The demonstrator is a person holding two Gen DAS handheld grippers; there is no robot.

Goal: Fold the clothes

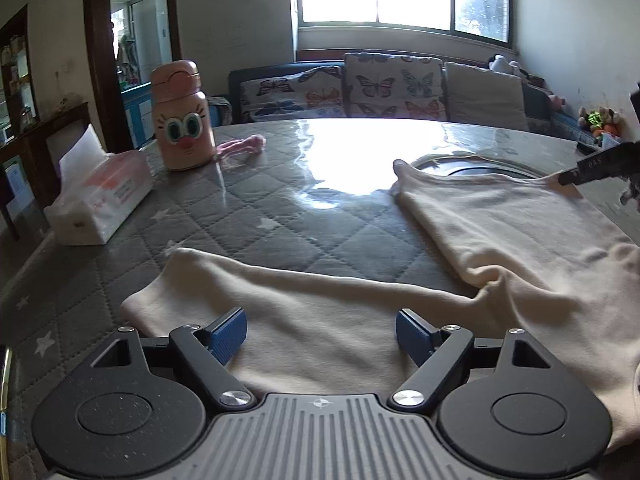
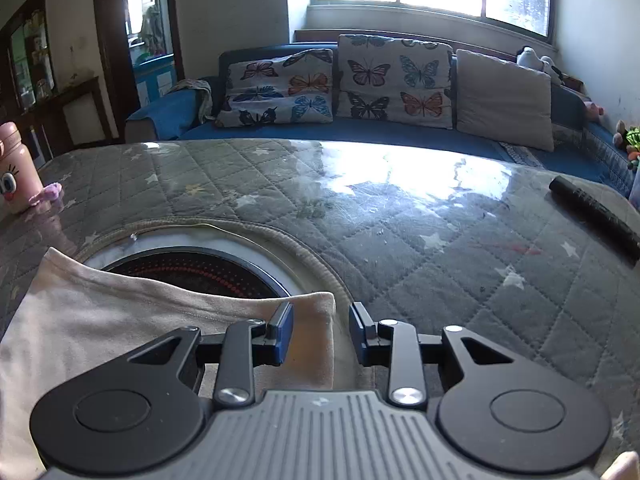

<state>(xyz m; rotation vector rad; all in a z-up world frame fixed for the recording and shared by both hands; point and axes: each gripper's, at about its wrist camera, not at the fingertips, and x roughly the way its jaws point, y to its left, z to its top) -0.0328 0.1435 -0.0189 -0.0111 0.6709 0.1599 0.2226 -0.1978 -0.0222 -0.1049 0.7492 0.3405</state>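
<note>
Cloth lies spread on the quilted tabletop [image 1: 248, 216]: the cream garment [image 1: 320, 320] sits under the left tool [image 1: 321, 330], jaws wide and empty, ready to pinch. The right tool [image 2: 321, 334], jaws narrowly parted, straddles the garment's far corner without gripping, likely to lift it.

I'm looking at a round table [image 1: 224, 216] under a grey quilted cover with white stars and a glossy clear sheet. A cream garment [image 1: 320, 320] lies spread along its near side, one corner reaching over the dark round inset [image 2: 200, 270]. Far left stand a tissue box [image 1: 100, 200] and pink bottle [image 1: 182, 116]; a black cylinder [image 2: 592, 210] lies far right.
</note>
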